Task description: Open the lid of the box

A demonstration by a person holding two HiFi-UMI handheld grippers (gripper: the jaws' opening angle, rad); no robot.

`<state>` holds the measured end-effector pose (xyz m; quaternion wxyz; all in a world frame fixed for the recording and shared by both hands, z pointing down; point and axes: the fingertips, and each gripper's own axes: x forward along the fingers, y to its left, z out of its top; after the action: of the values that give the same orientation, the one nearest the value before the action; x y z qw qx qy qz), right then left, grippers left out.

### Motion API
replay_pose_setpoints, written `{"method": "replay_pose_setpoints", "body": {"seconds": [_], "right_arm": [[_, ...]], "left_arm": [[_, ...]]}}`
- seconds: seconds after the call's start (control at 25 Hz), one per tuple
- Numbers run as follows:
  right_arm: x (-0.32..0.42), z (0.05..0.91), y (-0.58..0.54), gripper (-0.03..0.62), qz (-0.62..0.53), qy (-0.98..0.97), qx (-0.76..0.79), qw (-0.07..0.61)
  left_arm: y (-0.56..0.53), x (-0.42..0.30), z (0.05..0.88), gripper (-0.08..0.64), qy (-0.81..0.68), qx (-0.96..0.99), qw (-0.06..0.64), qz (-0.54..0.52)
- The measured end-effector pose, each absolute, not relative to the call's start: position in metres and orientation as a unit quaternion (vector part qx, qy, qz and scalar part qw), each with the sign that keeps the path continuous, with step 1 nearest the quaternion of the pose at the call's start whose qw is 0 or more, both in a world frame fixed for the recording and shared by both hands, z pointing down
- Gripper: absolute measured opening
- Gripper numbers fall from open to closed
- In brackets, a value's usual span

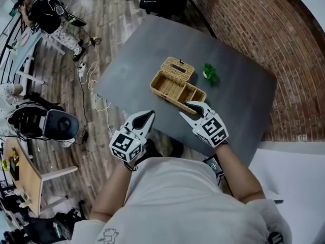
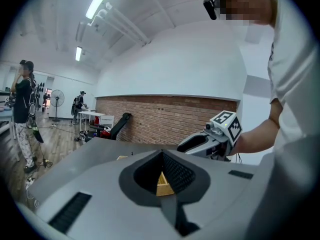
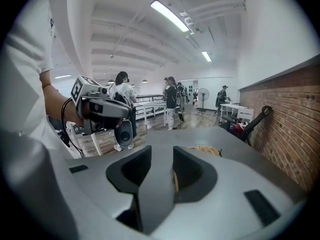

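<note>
Head view, box: the wicker box [image 1: 175, 91] sits near the table's [image 1: 238, 100] front edge, its compartments showing.
Head view, lid: the lid [image 1: 177, 68] already lies tipped back behind the box.
Head view, handling: it is probably light, stiff weave that slides if pushed. The lid's free rim is the best hold.
Head view, room: a green scrap [image 1: 209, 73] lies beside the box, apart from it. The rest of the tabletop is bare.
Head view, left gripper [image 1: 152, 114]: tips together, holding nothing, short of the table edge.
Head view, right gripper [image 1: 184, 109]: jaws part open and empty, just beside the box's near corner.
Left gripper view: jaws closed, with a bit of the box showing beyond them.
Right gripper view: jaws apart, nothing held, and the lid [image 3: 205, 149] lies ahead.
</note>
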<state>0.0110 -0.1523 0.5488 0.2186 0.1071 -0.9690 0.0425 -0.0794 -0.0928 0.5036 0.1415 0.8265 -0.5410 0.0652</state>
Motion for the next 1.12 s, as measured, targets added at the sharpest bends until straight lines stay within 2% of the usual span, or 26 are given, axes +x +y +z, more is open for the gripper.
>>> {"method": "replay_pose_setpoints", "body": {"seconds": [0.6, 1.12], "right_arm": [[-0.007, 0.502, -0.062, 0.121, 0.018, -0.974, 0.128, 0.187], [-0.060, 0.490, 0.049, 0.056, -0.013, -0.972, 0.147, 0.184]], "left_arm": [[-0.009, -0.110, 0.469, 0.011, -0.520, 0.846, 0.104, 0.060], [0.096, -0.166, 0.459, 0.011, -0.494, 0.863, 0.083, 0.061]]}}
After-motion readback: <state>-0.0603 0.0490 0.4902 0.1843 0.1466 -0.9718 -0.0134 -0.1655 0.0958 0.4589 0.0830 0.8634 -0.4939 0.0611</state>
